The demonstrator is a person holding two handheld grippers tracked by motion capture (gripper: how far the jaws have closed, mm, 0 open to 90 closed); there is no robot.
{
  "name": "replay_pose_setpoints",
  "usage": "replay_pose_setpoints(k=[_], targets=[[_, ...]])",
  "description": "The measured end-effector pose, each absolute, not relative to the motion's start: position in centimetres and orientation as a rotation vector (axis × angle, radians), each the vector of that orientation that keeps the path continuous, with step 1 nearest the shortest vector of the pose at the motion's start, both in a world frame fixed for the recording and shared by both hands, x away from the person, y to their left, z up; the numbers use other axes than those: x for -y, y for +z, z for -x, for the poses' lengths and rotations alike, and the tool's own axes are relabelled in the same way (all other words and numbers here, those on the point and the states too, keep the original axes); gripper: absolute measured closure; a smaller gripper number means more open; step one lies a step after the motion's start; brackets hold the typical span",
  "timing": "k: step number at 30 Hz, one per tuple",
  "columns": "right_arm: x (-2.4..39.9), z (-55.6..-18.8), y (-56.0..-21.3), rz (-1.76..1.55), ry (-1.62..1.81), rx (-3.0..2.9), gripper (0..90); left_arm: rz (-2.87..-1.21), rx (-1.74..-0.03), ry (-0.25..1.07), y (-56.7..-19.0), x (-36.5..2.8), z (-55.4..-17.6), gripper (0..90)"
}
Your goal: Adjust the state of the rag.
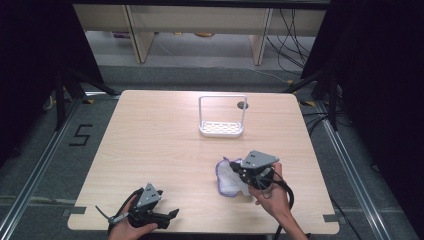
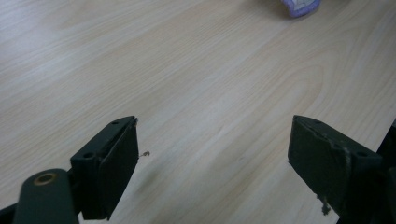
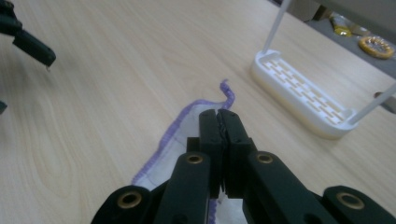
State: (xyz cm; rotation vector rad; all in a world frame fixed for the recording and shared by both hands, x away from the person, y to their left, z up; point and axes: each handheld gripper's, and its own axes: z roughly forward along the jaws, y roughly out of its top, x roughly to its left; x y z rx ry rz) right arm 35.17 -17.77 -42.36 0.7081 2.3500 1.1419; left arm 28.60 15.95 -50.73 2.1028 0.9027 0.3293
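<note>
pale wood table [image 1: 150,150], grey floor, right gripper [image 3: 219,122] jaws clenched on cloth [image 1: 227,180], left gripper [image 2: 212,154] released

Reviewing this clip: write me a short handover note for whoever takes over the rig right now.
Right gripper: shut on the white cloth with purple edging, near the table's right front.
Left gripper: open, holding nothing, over bare wood at the front left of the light wooden table.
White slotted rack with a wire frame: holds nothing, at the table's far middle.
Done: cloth gripped.
Left: probably carrying the cloth to the rack, though that is a guess.
</note>
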Motion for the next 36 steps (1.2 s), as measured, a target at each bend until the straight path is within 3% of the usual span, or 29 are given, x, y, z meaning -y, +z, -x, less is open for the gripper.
replay_pose_setpoints(k=[8,13,28,34,36], targets=[[20.7,-35.4,-40.3,-0.793,1.225,-2.274,89.4,-2.089,-0.826,0.286,-50.6,-13.2,-30.0,16.4],[21.5,-35.6,-40.1,-0.790,1.249,-2.264,89.3,-2.081,-0.726,0.241,-50.3,-9.7,-31.0,22.1],[21.5,-35.6,-39.8,-0.798,1.283,-2.253,89.4,-1.994,-0.717,0.044,-51.1,-2.4,-33.3,29.7],[21.5,-35.5,-39.7,-0.809,1.305,-2.241,89.3,-2.003,-0.686,0.132,-51.0,-0.7,-34.2,37.0],[21.6,-35.6,-39.7,-0.805,1.311,-2.267,89.4,-1.978,-0.665,0.137,-51.0,-0.5,-34.4,50.6]])
